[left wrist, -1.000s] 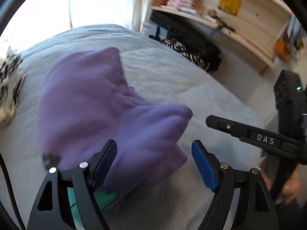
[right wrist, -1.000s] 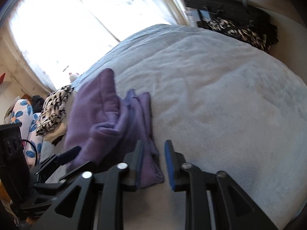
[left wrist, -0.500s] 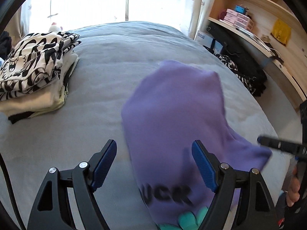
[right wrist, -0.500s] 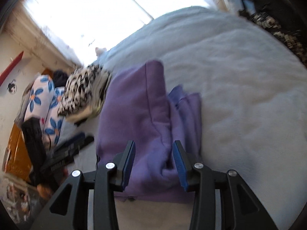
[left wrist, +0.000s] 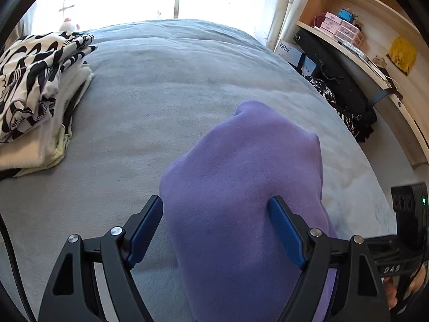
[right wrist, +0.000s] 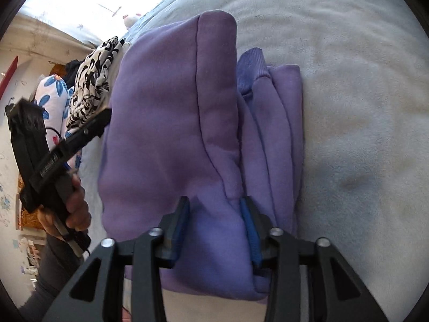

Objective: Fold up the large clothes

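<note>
Since the preceding frames both tongs have swung in over the purple sweatshirt (right wrist: 171, 123), which has gone from a loose, half-lifted heap to a compact folded bundle lying on the grey bedspread (left wrist: 166, 86). Left gripper (left wrist: 215, 230): jaws spread wide, blue pads either side of the near part of the bundle, nothing pinched; whether the pads touch the fleece cannot be told. Right gripper (right wrist: 214, 230): jaws partly parted, straddling the near edge of the cloth, the blue pads resting against or just above the fabric without a visible pinch; it holds nothing. Beyond the right gripper, a broad folded panel lies on top, with a ribbed cuff (right wrist: 249, 67) and narrower folded layers showing just beside it toward the open bedspread. Further out on the left, a stack of folded clothes (left wrist: 40, 86) topped by a black-and-white print sits well apart from the bundle. Judged step: pressing and squaring the last fold. To do it well, bring both tongs down flat on the top panel, smooth outward from the centre seam, and tuck the protruding cuff under so the layers align. Avoid closing on one layer alone, which would likely drag the fold open.
</note>
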The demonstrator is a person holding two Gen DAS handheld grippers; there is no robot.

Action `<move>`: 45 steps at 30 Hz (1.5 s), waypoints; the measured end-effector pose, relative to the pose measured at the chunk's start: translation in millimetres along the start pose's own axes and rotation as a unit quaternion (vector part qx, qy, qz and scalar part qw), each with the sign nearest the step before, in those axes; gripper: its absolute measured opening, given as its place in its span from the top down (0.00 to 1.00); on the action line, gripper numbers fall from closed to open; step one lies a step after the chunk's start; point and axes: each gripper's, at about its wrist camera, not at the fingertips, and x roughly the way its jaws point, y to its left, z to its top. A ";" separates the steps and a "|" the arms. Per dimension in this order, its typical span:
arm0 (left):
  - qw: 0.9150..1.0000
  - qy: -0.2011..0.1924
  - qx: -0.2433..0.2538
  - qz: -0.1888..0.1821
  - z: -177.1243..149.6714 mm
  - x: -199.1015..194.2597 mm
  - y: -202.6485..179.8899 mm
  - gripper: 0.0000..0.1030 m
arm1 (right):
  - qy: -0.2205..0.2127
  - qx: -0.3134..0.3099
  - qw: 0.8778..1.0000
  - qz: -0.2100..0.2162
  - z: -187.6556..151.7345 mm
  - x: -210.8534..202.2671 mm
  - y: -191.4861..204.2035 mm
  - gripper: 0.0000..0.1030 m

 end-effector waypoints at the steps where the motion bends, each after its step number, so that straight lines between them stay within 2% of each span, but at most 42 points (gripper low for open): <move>1: 1.000 0.001 0.000 -0.001 0.8 1.8 -1.3 0.21 | -0.010 -0.002 1.000 0.001 -2.9 -4.3 -0.5 0.84; 7: 1.000 0.005 0.027 0.000 0.0 10.6 -22.3 0.22 | -0.094 -0.025 0.995 -0.019 -41.7 -54.1 0.4 0.89; 10: 0.998 -0.010 0.059 0.024 -5.5 16.3 -44.5 0.21 | -0.121 -0.025 0.991 -0.044 -64.0 -65.5 -2.9 0.91; 13: 0.994 -0.023 0.088 0.066 -12.6 25.9 -66.6 0.18 | -0.113 -0.003 0.992 -0.063 -74.0 -49.4 -16.5 0.92; 18: 0.984 -0.017 0.128 0.124 -18.6 41.1 -88.6 0.15 | -0.109 0.031 0.992 -0.055 -76.0 -27.3 -34.2 0.92; 21: 0.985 -0.013 0.122 0.120 -16.4 39.5 -88.3 0.15 | -0.105 0.031 0.992 -0.059 -72.5 -31.6 -32.2 0.90; 23: 0.987 -0.014 0.117 0.112 -16.1 35.5 -85.1 0.15 | -0.098 0.035 0.993 -0.056 -65.4 -38.9 -30.5 0.87; 25: 0.988 -0.014 0.113 0.104 -15.1 33.6 -79.8 0.15 | -0.105 0.032 0.992 -0.054 -51.6 -47.8 -26.4 0.76; 27: 0.989 -0.012 0.108 0.100 -14.4 32.8 -78.1 0.14 | -0.126 0.030 0.990 -0.058 -36.3 -55.5 -20.9 0.55; 29: 0.990 -0.010 0.106 0.097 -12.5 33.1 -75.8 0.13 | -0.154 0.026 0.986 -0.057 -13.4 -62.2 -18.4 0.45; 32: 0.990 -0.003 0.107 0.093 -9.1 33.2 -76.3 0.13 | -0.167 0.045 0.984 -0.040 24.6 -58.2 -26.1 0.43; 35: 0.991 0.000 0.107 0.079 -2.6 28.5 -75.3 0.13 | -0.154 0.065 0.985 -0.046 58.0 -41.6 -41.1 0.43; 37: 0.993 -0.002 0.102 0.066 2.6 22.8 -72.9 0.13 | -0.134 0.077 0.987 -0.032 71.5 -26.6 -50.5 0.43; 40: 0.994 -0.013 0.095 0.057 10.3 12.9 -66.0 0.13 | -0.111 0.085 0.990 0.023 78.7 -8.2 -61.0 0.44; 42: 0.994 -0.020 0.090 0.064 14.8 8.5 -59.9 0.13 | -0.119 0.052 0.991 0.030 77.6 -7.2 -52.2 0.73; 43: 0.994 -0.021 0.085 0.072 17.3 7.5 -54.2 0.13 | -0.126 0.032 0.991 0.016 76.5 -9.5 -44.8 0.83; 45: 0.994 -0.015 0.076 0.081 20.5 8.0 -44.4 0.13 | -0.139 0.012 0.990 -0.014 72.5 -14.3 -34.1 0.85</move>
